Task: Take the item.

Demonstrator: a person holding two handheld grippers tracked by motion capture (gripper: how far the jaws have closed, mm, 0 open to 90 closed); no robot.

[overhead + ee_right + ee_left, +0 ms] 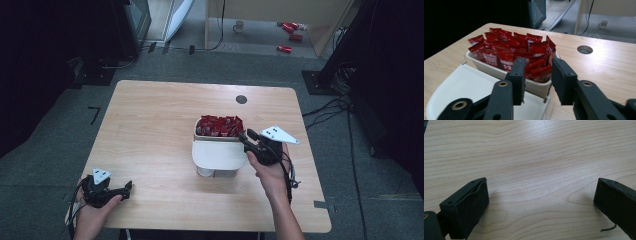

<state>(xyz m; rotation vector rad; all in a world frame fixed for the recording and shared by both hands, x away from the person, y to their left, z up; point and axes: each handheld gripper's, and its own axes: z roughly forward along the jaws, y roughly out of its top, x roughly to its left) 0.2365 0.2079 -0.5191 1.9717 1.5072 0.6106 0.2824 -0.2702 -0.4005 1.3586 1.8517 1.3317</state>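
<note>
Red sachets (511, 51) fill the white tub (200, 134) at the worktop's centre: light, crinkly, slippery (pinch one upright edge). Right tongs (537, 75) part-open, empty, at its four o'clock; left tongs (541, 197) wide apart.

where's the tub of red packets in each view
High view: the tub of red packets sits right of the table's centre, just ahead of the right gripper.
Left gripper view: it is not in this picture, just bare table top.
Right gripper view: the tub sits centre-left, behind the jaws.
Shared landmark: the round hole in the table, beyond the tub.
</note>
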